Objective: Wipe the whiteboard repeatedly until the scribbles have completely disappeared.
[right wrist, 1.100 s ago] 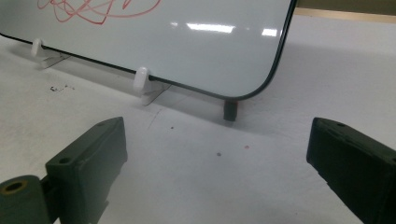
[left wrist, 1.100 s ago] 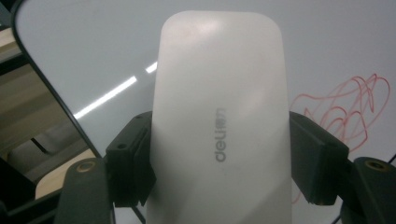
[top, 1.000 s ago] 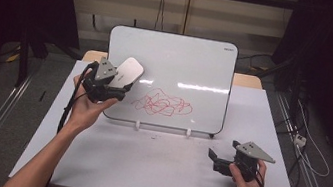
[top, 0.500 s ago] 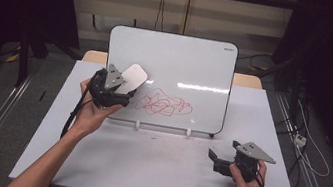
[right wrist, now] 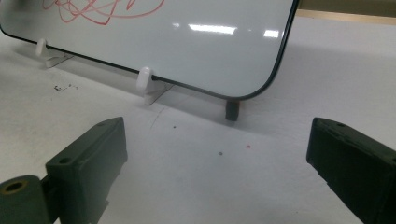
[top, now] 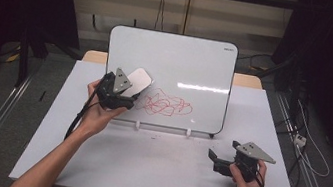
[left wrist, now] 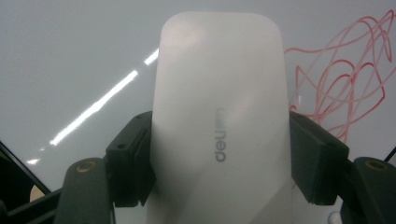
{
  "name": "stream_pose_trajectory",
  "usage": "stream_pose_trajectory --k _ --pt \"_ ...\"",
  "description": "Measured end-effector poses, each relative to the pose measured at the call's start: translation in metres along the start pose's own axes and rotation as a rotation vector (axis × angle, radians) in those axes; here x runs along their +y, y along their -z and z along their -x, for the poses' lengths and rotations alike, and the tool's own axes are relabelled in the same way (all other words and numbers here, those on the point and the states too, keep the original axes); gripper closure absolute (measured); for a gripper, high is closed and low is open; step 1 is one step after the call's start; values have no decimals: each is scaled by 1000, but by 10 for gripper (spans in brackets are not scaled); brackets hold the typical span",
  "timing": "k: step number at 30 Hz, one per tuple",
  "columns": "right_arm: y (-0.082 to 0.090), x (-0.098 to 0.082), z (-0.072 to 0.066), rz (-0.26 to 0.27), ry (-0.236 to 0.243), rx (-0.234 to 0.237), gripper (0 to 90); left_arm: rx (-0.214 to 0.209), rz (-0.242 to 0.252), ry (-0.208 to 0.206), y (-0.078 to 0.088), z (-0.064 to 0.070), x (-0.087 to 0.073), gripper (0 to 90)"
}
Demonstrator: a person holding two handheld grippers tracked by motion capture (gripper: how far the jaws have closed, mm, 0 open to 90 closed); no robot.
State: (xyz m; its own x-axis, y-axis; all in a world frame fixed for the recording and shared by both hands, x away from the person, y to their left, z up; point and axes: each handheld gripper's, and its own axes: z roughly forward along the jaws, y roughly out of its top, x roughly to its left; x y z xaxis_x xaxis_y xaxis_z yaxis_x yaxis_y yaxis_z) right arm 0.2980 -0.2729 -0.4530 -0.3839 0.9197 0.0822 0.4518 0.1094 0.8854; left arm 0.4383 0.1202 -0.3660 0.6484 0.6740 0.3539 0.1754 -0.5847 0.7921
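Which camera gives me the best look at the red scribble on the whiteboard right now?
The high view: it shows the whole red scribble low on the whiteboard, just right of the eraser. The left gripper view catches only its left part beside the eraser; the right gripper view cuts off all but its bottom loops.

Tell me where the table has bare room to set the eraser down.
The widest bare patch is the table front centre, between the left forearm and the right gripper, below the whiteboard feet. A narrower strip runs right of the whiteboard. It is crowded at the board's lower left, where the left gripper holds the eraser beside the red scribble.
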Motion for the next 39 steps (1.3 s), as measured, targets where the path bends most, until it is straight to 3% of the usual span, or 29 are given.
stream_pose_trajectory --k 7,15,27,39 --pt "0 0 0 -1 -2 0 51 14 -27 -62 -7 11 -1 309" --pt "0 0 0 1 1 4 51 85 -52 -145 -15 20 -5 310" --pt "-1 0 -1 -2 3 5 52 125 -62 -148 -15 27 -5 310" --pt "0 0 -1 -1 6 7 52 122 -71 -170 -18 39 -7 311"
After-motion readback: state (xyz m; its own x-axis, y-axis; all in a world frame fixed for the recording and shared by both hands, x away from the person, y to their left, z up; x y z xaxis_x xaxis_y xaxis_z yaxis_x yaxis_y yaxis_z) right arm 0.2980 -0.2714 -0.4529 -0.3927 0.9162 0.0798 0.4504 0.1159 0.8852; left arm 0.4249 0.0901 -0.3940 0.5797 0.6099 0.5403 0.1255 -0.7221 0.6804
